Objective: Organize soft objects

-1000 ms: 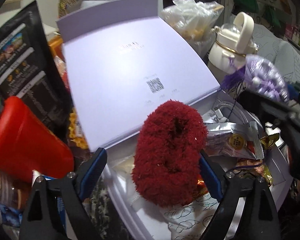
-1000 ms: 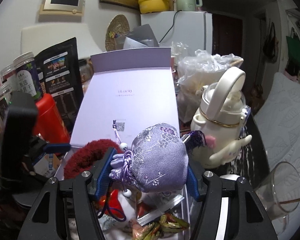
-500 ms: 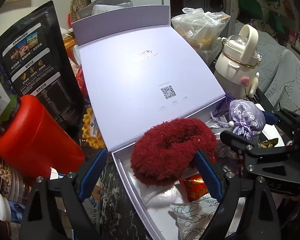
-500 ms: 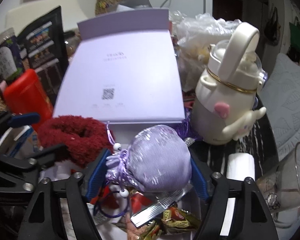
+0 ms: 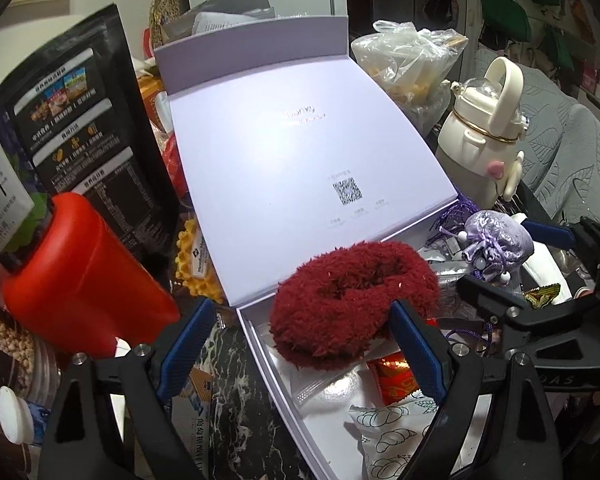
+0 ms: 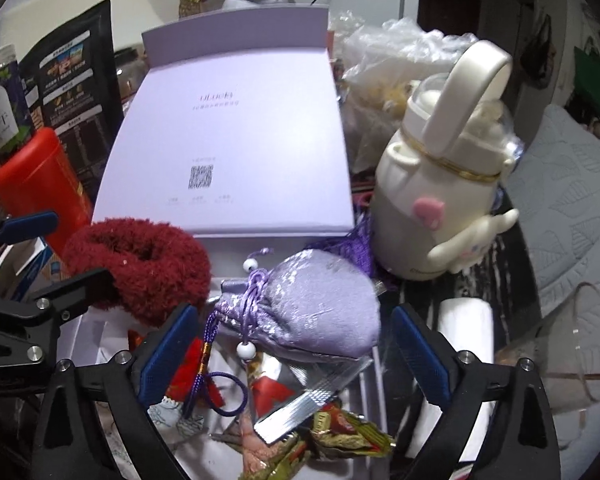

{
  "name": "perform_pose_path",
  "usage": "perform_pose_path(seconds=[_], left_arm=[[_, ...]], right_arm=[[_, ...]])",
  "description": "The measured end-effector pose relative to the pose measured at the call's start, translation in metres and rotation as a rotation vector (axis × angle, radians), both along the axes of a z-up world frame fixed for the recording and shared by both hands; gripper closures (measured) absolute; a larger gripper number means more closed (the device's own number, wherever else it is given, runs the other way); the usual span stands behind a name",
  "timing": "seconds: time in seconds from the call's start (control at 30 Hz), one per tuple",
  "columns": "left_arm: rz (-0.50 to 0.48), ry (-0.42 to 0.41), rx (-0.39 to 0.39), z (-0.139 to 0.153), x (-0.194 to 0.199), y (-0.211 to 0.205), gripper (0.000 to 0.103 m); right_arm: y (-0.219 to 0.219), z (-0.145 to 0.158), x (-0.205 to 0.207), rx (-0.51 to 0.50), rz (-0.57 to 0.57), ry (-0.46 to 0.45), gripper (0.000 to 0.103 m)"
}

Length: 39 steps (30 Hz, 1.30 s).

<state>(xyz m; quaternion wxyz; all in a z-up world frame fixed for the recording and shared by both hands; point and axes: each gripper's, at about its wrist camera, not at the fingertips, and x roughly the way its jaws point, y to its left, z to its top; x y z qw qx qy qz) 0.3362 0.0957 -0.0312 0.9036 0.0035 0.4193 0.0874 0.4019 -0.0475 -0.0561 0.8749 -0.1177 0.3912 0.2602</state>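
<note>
Cluttered tabletop holds an open lilac box point(image 5: 260, 340). Inside lie the red scrunchie point(image 5: 352, 300) and the purple pouch point(image 6: 312, 312), neck pointing left, between both grippers' point(image 5: 300, 344) point(image 6: 292, 344) spread fingers.

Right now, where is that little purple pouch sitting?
In the right wrist view the purple pouch lies in the open lavender box, on snack packets, between the red fuzzy scrunchie and the cream kettle.

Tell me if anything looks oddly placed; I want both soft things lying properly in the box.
The red fuzzy scrunchie sits half over the box's left wall, against the lid. The purple pouch lies on its side atop snack wrappers, its cord trailing.
</note>
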Motion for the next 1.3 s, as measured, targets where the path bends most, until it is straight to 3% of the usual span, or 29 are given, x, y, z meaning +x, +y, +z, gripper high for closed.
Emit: perform_pose_path(seconds=[0.1,0.17,0.57,1.0,1.3], left_arm=[[0.001,-0.015,0.021,0.005,-0.001,-0.002,0.012],[-0.002,-0.023,0.033,0.009,-0.001,-0.003,0.000],[0.007,-0.062,0.033,0.031,-0.014,-0.005,0.000],[0.003,-0.220,0.068,0.102,-0.062,-0.016,0.000],[-0.022,-0.305,0.086,0.140,-0.110,-0.033,0.000]], right_arm=[[-0.005,0.009,-0.003,0.011,-0.014,-0.018,0.004],[-0.009,0.012,-0.005,0.014,-0.026,-0.022,0.004],[-0.023,0.045,-0.020,0.038,-0.043,-0.084,0.004],[-0.038,0.122,-0.074,0.147,-0.037,-0.277,0.004],[-0.055,0.160,-0.127,0.175,-0.033,-0.380,0.004]])
